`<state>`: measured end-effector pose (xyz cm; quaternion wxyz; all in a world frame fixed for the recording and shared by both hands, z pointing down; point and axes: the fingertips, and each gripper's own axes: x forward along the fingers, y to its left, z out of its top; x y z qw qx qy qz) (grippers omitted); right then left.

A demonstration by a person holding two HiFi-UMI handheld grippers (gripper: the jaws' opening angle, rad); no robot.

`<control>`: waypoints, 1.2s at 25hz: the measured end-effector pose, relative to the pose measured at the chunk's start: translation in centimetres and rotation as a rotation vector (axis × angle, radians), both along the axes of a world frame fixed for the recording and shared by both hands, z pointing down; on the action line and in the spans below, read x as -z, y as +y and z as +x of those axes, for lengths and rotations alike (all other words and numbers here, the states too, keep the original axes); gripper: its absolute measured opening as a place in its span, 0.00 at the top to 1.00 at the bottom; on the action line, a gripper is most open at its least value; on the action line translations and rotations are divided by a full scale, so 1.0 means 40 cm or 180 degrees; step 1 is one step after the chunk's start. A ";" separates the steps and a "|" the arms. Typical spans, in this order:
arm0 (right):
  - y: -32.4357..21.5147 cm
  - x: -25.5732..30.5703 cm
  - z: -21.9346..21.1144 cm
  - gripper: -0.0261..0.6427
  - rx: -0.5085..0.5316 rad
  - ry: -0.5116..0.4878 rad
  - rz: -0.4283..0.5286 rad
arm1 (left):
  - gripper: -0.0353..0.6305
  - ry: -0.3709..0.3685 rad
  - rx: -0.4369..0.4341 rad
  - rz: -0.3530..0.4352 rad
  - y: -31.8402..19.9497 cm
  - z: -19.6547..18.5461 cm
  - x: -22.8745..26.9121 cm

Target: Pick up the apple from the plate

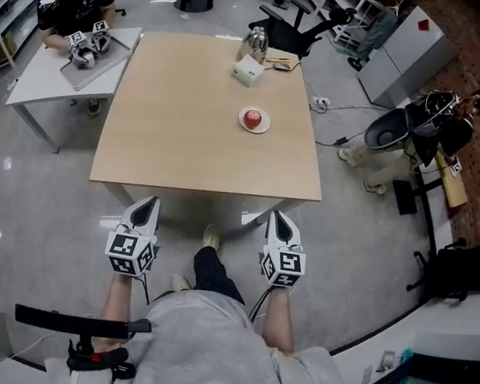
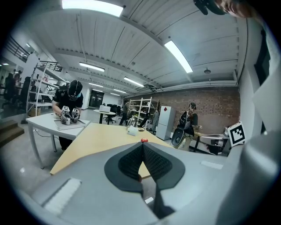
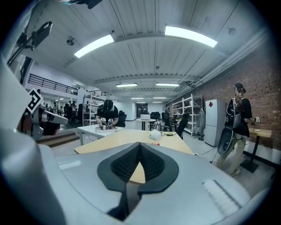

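A red apple (image 1: pixel 253 117) sits on a small white plate (image 1: pixel 263 127), right of centre on the light wooden table (image 1: pixel 186 138). Both grippers hover in front of the table's near edge, well short of the plate. My left gripper (image 1: pixel 146 205) is shut with nothing between its fingers, and my right gripper (image 1: pixel 280 218) is likewise shut and empty. In the left gripper view the closed left gripper (image 2: pixel 142 145) points at the table, and the apple (image 2: pixel 144 140) shows just above the tips. The right gripper view shows the right gripper (image 3: pixel 140 144) closed, with tabletop beyond.
A white box (image 1: pixel 247 73) and a metal kettle (image 1: pixel 255 41) stand at the table's far edge. To the left, a person works at a white side table (image 1: pixel 38 78). Another person (image 1: pixel 419 130) and a black office chair (image 1: pixel 297 30) are on the right.
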<state>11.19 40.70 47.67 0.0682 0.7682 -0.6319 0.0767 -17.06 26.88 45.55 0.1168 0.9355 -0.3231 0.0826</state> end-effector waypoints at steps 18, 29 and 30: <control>-0.404 -0.053 0.196 0.95 0.0291 0.0002 -0.0116 | 0.92 -0.0085 0.0111 -0.0151 -0.303 0.212 -0.049; -0.595 -0.134 0.302 0.95 0.0432 0.0017 -0.0237 | 0.92 -0.0285 0.0090 -0.0286 -0.420 0.325 -0.109; -0.610 -0.141 0.310 0.95 0.0443 0.0029 -0.0256 | 0.92 -0.0305 0.0096 -0.0307 -0.429 0.332 -0.114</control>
